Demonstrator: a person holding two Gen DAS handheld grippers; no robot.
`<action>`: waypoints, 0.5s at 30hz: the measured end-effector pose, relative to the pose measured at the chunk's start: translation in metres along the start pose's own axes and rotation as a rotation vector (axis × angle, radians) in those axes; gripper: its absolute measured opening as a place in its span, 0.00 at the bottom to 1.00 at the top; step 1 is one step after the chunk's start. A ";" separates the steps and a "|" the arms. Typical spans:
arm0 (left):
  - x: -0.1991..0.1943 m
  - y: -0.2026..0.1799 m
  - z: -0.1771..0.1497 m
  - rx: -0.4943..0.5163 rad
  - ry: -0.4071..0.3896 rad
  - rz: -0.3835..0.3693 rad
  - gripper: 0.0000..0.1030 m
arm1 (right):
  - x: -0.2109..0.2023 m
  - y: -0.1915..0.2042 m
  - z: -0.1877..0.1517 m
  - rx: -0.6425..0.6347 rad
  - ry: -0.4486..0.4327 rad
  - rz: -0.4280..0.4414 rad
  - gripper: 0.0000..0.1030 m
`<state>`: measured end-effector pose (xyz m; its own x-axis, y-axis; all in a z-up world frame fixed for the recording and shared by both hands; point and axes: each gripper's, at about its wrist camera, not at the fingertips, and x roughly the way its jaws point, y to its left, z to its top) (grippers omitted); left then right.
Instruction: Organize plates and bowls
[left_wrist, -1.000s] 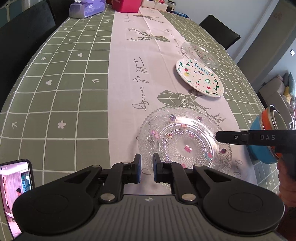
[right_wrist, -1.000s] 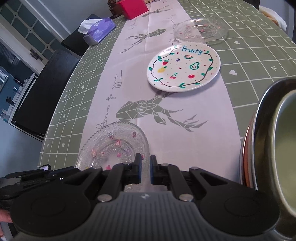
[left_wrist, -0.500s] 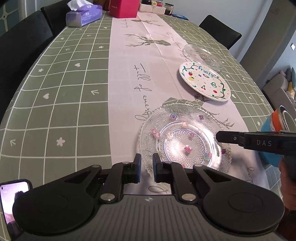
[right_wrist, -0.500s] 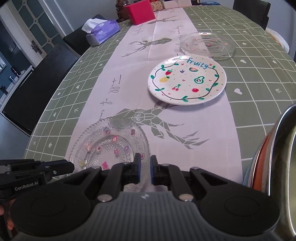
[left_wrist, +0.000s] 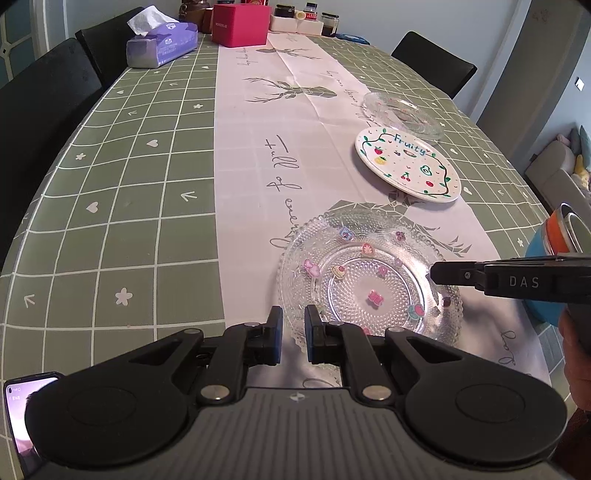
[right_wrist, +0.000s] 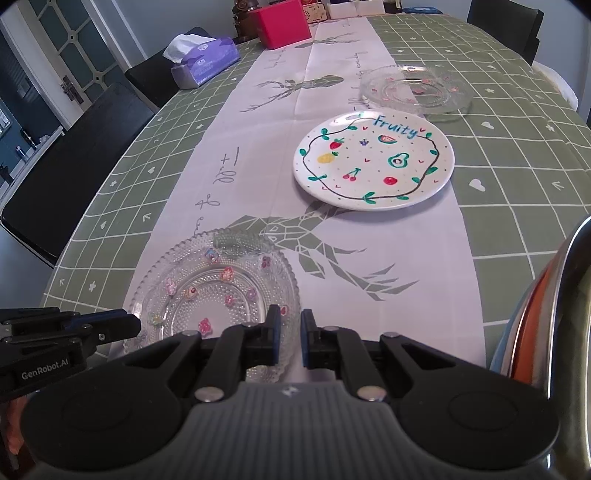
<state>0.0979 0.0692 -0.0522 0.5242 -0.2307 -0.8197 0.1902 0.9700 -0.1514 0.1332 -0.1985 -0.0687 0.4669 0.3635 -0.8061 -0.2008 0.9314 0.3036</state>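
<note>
A clear glass plate (left_wrist: 369, 284) (right_wrist: 218, 291) with small coloured stickers lies on the pink table runner, near the table's front edge. My left gripper (left_wrist: 293, 334) hovers at its near rim, jaws a narrow gap apart, holding nothing. My right gripper (right_wrist: 287, 338) hovers at the plate's right rim, jaws also a narrow gap apart and empty. A white "Fruity" plate (left_wrist: 406, 164) (right_wrist: 373, 158) lies farther back, and a second clear glass plate (left_wrist: 402, 112) (right_wrist: 415, 90) lies behind it. Stacked bowls (left_wrist: 561, 236) (right_wrist: 546, 317), blue, orange and metal, stand at the right.
A purple tissue box (left_wrist: 160, 46) (right_wrist: 205, 61) and a pink box (left_wrist: 240, 24) (right_wrist: 282, 22) stand at the far end with jars. Black chairs (left_wrist: 40, 107) line the left side. A phone (left_wrist: 22, 413) lies at the near left edge.
Both grippers have risen and drawn back a little, so more of the table's far end shows. The plates have not moved.
</note>
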 end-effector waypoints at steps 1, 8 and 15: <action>0.000 0.000 0.000 0.001 0.000 0.000 0.13 | 0.000 0.000 0.000 -0.001 0.000 0.001 0.08; -0.003 0.003 0.001 -0.011 -0.015 -0.016 0.27 | -0.001 0.000 0.000 0.002 -0.001 0.010 0.12; -0.016 -0.002 0.001 0.026 -0.102 -0.012 0.31 | -0.012 0.004 0.000 -0.035 -0.050 0.002 0.30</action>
<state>0.0902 0.0711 -0.0377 0.6037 -0.2503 -0.7569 0.2181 0.9651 -0.1452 0.1266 -0.1992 -0.0584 0.5084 0.3666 -0.7792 -0.2310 0.9297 0.2868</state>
